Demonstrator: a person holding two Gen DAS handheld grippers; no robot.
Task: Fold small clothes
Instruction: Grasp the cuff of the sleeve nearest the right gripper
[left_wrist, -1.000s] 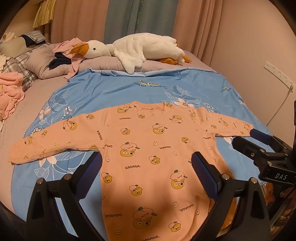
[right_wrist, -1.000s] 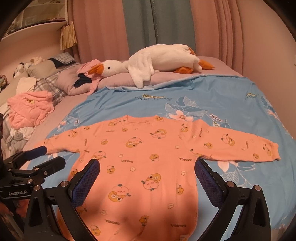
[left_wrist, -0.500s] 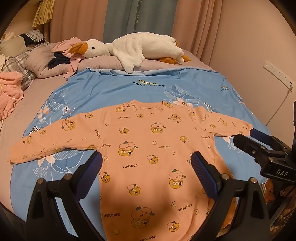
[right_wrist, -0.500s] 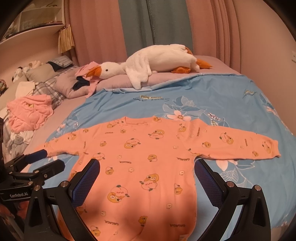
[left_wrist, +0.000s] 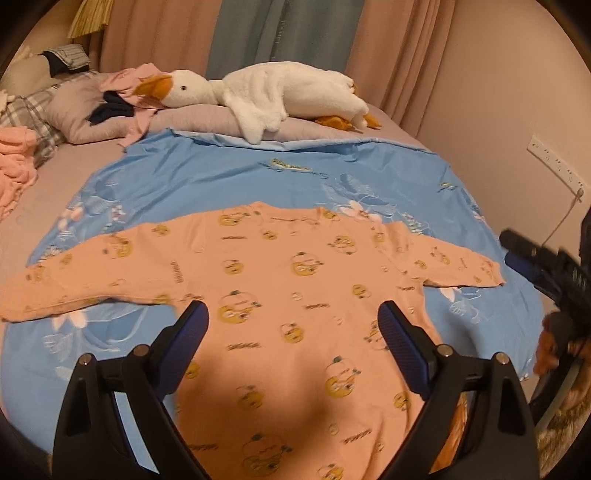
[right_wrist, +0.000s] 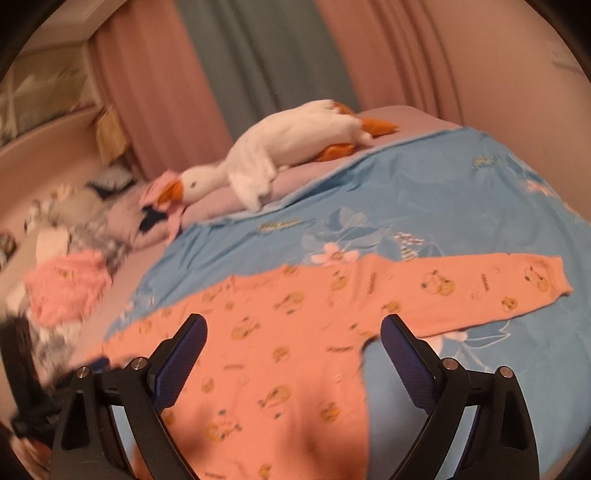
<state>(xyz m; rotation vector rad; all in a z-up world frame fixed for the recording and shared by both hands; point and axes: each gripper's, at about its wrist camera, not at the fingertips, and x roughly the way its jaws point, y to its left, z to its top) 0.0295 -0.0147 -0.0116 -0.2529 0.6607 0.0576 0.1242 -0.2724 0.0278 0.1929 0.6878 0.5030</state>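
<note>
- Both tongs, the left tongs (left_wrist: 291, 328) and the right tongs (right_wrist: 293, 341), stand wide and hold nothing (both have just been closing a little).
- The orange shirt (left_wrist: 295, 291) lies flat on the blue blanket (left_wrist: 229, 177), sleeves spread; folding seems not yet begun, so a sleeve must be grasped next.
- Behind, a toy goose (left_wrist: 266, 92) on the bed, then curtains (left_wrist: 258, 33).

White plush goose (left_wrist: 280, 92) on lilac pillows (left_wrist: 207, 118), pink curtains (left_wrist: 399, 48) behind.
</note>
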